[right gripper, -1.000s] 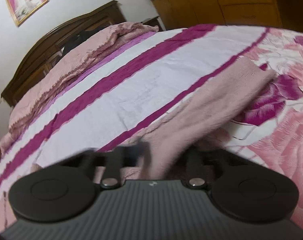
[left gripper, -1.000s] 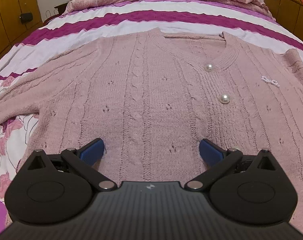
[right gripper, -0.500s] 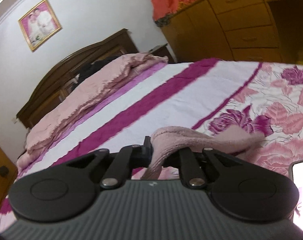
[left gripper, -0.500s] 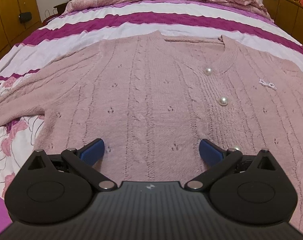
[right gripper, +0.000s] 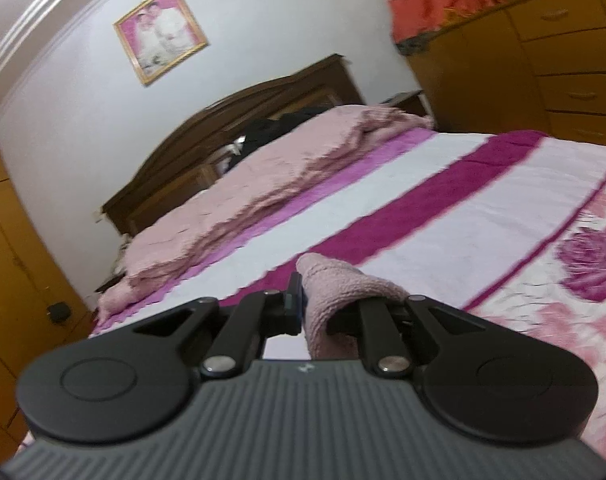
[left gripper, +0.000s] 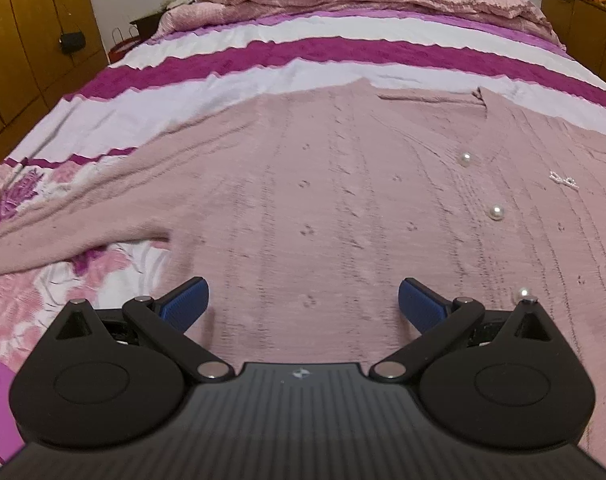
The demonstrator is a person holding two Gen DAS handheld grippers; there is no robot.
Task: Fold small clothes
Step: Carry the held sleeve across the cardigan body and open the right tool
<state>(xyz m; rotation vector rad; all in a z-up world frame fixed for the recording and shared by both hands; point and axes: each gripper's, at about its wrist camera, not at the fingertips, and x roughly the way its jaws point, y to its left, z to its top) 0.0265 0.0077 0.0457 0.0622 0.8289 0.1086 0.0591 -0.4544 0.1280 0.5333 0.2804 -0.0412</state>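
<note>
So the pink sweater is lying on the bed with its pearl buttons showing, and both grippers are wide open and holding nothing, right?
Not quite. Only the left gripper is wide open and empty, over the pink sweater with its pearl buttons on the bed. The right gripper is shut on a pink sleeve, as the right wrist view shows.

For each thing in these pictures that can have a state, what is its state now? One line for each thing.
left gripper: open, nothing between its jaws, above the cardigan.
right gripper: shut on the pink sleeve.
pink sleeve: pinched and raised off the bed, draped over the right finger.
cardigan: spread flat on the bed, front up.
pearl buttons: look fastened.
bedspread: laid flat.
</note>
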